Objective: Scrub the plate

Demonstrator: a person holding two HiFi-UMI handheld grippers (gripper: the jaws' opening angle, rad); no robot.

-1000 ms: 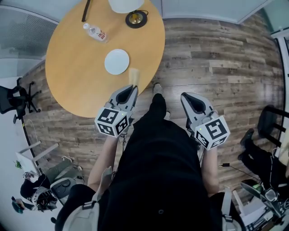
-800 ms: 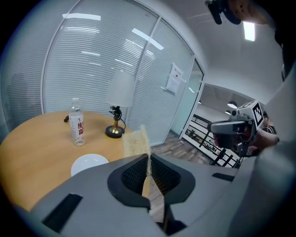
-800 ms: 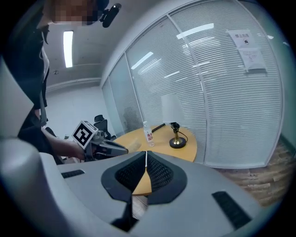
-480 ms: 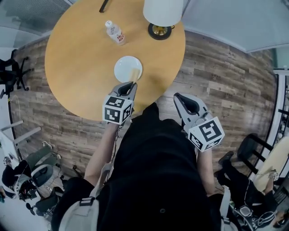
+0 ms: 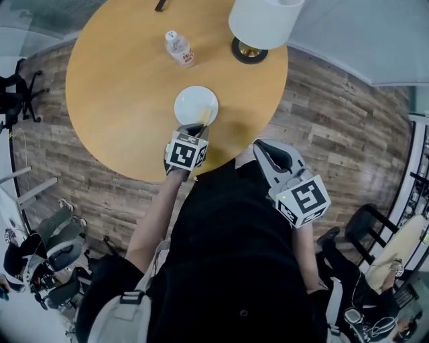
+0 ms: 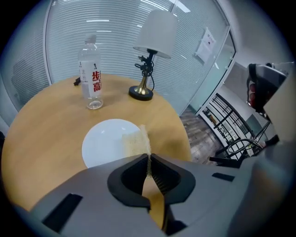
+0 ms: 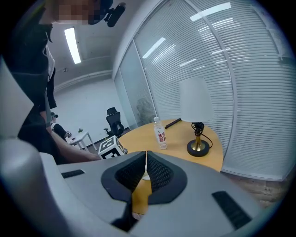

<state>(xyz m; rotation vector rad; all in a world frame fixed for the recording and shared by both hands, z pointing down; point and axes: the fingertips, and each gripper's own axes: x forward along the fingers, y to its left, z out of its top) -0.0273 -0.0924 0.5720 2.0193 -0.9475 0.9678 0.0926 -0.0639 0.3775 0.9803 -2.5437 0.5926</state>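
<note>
left gripper clamps sponge over plate; bottle label red characters

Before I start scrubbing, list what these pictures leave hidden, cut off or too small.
- Head view: the marker cube of the left gripper covers its jaws, so whether the scrub pad touches the plate cannot be told.
- Right gripper view: the right gripper hides nearly all the plate.
- Head view: the top edge cuts off the dark object at the far side of the table.
- Head view: the bottle label is too small to read.

Bright, evenly lit, fisheye-warped edges
</note>
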